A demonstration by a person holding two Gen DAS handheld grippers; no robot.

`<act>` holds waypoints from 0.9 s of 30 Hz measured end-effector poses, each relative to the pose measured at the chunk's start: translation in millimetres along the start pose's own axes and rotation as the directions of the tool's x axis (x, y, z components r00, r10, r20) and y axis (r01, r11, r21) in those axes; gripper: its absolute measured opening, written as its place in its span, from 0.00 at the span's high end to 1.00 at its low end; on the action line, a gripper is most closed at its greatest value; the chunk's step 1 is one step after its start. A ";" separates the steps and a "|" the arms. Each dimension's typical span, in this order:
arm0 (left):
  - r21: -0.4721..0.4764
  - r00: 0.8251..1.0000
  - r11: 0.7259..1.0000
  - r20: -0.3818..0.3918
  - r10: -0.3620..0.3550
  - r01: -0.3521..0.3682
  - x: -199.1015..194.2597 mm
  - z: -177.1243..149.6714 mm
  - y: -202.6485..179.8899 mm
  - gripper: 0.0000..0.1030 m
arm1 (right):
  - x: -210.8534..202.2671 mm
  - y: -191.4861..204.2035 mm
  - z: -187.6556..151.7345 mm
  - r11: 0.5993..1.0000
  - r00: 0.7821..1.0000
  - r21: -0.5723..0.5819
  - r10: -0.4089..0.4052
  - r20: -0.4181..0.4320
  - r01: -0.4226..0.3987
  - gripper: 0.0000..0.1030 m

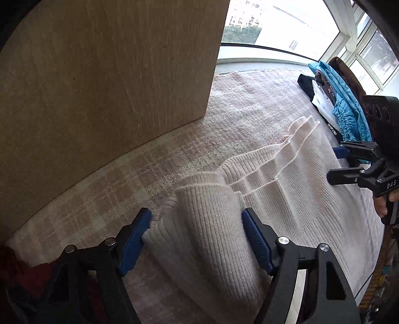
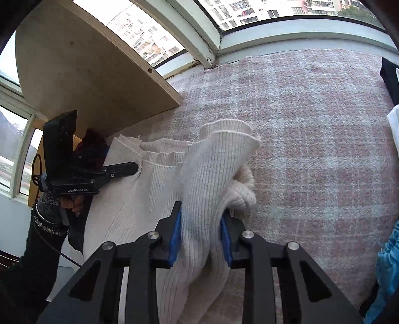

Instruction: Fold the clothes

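A cream ribbed knit sweater [image 1: 286, 179] lies across a pinkish checked blanket [image 1: 237, 104]. In the left wrist view a thick, raised bunch of it fills the wide gap between the blue pads [image 1: 134, 239] of my left gripper [image 1: 197, 236], touching both. In the right wrist view my right gripper [image 2: 200, 240] is shut on another lifted bunch of the sweater [image 2: 214, 162], whose hem stands up above the jaws. The left gripper [image 2: 136, 167] shows at the sweater's far left edge, where the knit is pleated. The right gripper [image 1: 336, 163] appears at the right of the left view.
A tall wooden board [image 1: 99, 87] stands on the blanket's left side. A pile of clothes with a bright blue garment [image 1: 349, 107] lies at the right by the windows [image 2: 274, 15]. A dark red garment [image 1: 30, 274] sits near the left gripper. A person's hand [image 2: 74, 202] holds the left gripper.
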State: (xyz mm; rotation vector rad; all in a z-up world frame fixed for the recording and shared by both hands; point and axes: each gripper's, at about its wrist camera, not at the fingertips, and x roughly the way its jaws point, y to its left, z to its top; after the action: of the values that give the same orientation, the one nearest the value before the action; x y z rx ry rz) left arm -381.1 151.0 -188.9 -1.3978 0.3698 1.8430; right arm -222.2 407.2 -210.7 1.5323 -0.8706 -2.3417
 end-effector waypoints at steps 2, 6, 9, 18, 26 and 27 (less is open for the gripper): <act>-0.006 0.999 0.999 0.003 -0.050 0.051 -2.8 -0.6 2.7 0.52 | -8.8 4.0 -2.8 1.000 1.000 -0.005 -0.001 0.023 0.001 0.79; -0.049 0.986 0.986 0.045 -0.158 0.160 -22.7 -8.5 7.3 0.67 | -37.9 23.8 -8.6 0.999 0.996 -0.047 0.011 0.090 -0.007 0.81; -0.070 0.964 0.967 0.120 -0.236 0.245 -55.3 -16.2 8.9 0.68 | -70.5 53.5 -13.6 0.993 0.990 -0.117 0.002 0.144 0.015 0.81; 0.116 0.912 0.974 0.344 -0.224 0.195 -202.8 -34.5 -38.0 0.78 | -176.0 162.0 -86.4 0.870 0.927 -0.406 -0.136 0.348 0.280 0.81; 0.156 0.937 0.966 0.250 -0.242 0.208 -186.6 -88.0 -75.5 0.70 | -147.1 123.8 -167.0 0.878 0.922 -0.334 -0.248 0.296 0.343 0.82; 0.161 0.940 0.965 0.239 -0.244 0.209 -184.6 -94.7 -80.2 0.67 | -145.1 119.0 -161.3 0.872 0.916 -0.328 -0.268 0.299 0.362 0.82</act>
State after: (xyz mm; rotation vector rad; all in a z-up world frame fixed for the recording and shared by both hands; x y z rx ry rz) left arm -241.1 68.5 -36.9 -1.0479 0.1858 1.7461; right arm -32.1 322.4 -76.9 1.3210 -0.1802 -2.7694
